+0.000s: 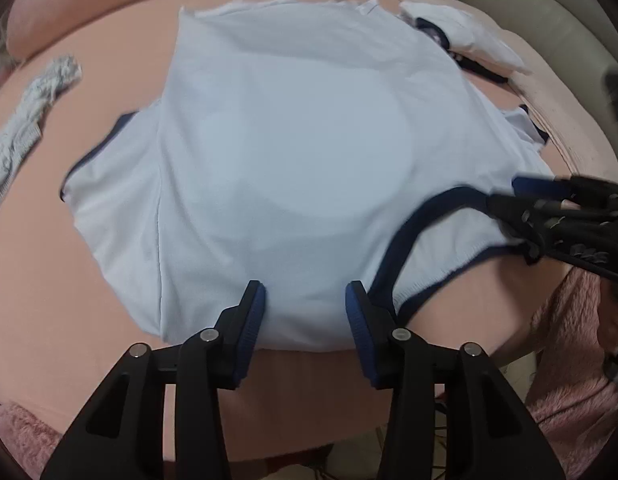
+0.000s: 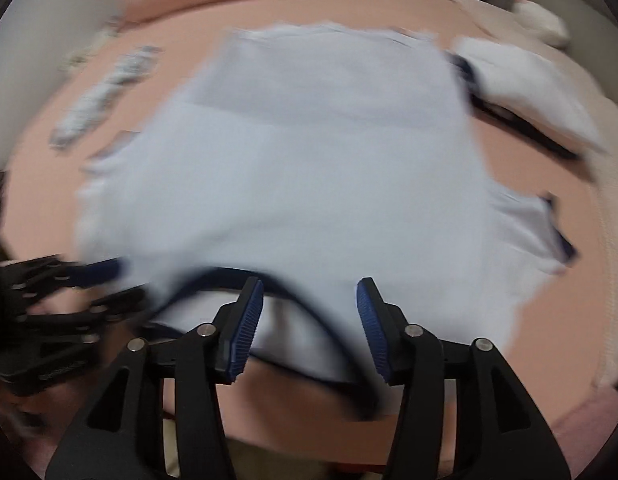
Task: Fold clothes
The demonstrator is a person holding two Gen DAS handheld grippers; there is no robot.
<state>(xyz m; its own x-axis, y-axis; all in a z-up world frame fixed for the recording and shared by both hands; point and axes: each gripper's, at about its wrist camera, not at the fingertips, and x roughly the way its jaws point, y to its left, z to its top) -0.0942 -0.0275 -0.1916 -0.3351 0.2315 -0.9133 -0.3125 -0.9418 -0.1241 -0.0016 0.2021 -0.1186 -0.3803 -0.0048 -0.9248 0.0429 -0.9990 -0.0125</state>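
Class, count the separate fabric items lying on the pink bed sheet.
3: light blue shirt spread in the middle, grey patterned cloth on its left, white-and-navy garments piled at far right; that pile may hold several.

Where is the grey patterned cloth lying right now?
In the left wrist view the grey patterned cloth lies at the far left on the pink bed sheet, apart from the light blue shirt, below the pink pillow.

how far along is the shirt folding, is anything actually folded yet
Done: the light blue shirt lies spread flat on the pink bed sheet, navy-trimmed neckline nearest. It appears one side is already turned in. In hand: nothing; the left tool and right tool both stand open over its near edge. Left: the remaining folds, then the crumpled grey garment.
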